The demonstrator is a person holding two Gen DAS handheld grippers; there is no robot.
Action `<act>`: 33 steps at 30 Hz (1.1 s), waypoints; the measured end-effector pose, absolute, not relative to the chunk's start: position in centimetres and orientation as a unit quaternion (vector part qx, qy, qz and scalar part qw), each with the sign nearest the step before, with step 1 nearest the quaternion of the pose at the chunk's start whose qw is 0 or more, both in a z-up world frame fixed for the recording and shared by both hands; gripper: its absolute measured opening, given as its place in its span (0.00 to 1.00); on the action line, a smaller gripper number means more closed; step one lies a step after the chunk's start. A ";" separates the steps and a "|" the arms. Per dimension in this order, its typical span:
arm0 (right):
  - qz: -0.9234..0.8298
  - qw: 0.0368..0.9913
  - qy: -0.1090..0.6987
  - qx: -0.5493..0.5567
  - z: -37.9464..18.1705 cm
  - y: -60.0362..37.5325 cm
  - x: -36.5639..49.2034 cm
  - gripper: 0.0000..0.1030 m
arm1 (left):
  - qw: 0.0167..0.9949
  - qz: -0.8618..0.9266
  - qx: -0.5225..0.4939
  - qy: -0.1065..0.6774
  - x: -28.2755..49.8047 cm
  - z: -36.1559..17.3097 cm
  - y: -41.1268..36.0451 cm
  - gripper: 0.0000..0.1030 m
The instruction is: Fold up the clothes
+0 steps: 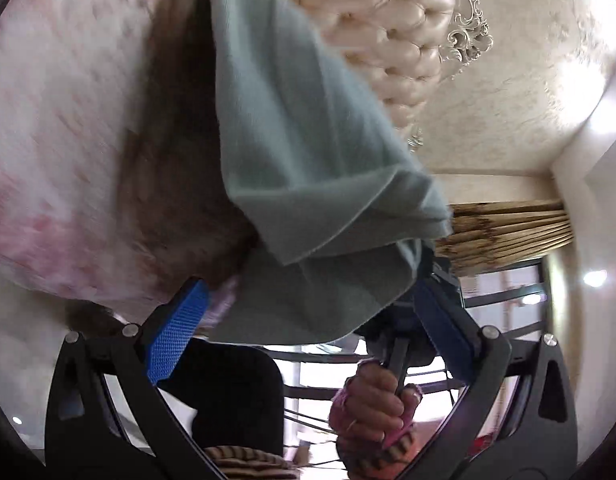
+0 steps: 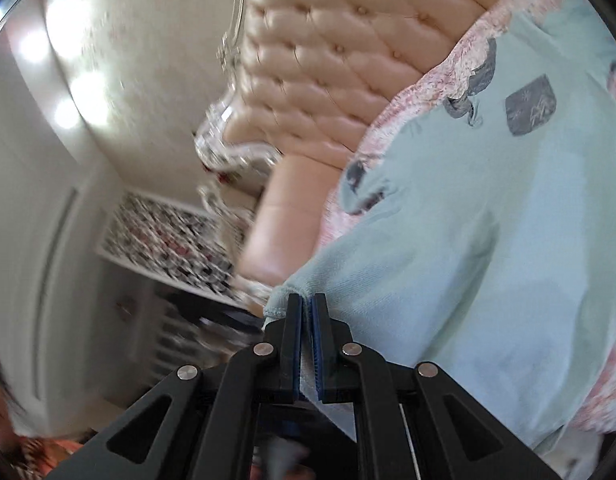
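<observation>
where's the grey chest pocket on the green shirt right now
In the right wrist view, the grey pocket sits upper right on the green shirt, beside the grey collar, above the pink bedspread.

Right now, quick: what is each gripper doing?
Left gripper: open, the mint-green shirt hangs between its pads, not pinched.
Right gripper: shut on the shirt's edge.

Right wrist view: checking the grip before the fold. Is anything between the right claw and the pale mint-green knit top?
Nothing visible: the right claw is shut directly on the edge of the pale mint-green knit top.
</observation>
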State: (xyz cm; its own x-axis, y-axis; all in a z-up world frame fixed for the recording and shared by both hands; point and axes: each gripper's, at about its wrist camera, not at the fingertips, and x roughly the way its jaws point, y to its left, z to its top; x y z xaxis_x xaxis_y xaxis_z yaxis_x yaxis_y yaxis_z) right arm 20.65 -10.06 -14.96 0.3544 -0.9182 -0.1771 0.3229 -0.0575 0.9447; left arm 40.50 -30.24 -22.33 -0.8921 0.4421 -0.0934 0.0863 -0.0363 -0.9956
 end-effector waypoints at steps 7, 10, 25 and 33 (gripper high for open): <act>-0.466 0.632 -0.333 0.523 -14.0 -9.3 20.7 0.05 | 0.147 0.636 -0.095 -0.751 39.2 -23.8 -30.8 1.00; -0.461 0.630 -0.342 0.524 -14.1 -8.8 20.9 0.05 | 0.147 0.606 -0.066 -0.779 38.6 -24.9 -30.9 1.00; -0.501 0.608 -0.283 0.547 -17.6 -8.1 22.1 0.05 | 0.149 0.683 -0.096 -0.709 39.9 -17.6 -35.5 0.93; -0.537 0.602 -0.104 0.582 -20.3 -11.6 28.1 0.09 | -0.041 0.818 -0.320 -0.476 44.3 -13.5 -38.3 0.85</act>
State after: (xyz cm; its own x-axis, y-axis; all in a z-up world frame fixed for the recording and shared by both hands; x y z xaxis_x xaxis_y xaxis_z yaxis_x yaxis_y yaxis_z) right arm 28.11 -11.61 -20.26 0.4026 -0.7671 -0.4995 0.5251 -0.2534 0.8124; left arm 44.34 -38.26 -13.52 -0.7916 0.2386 -0.5626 0.3716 -0.5430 -0.7531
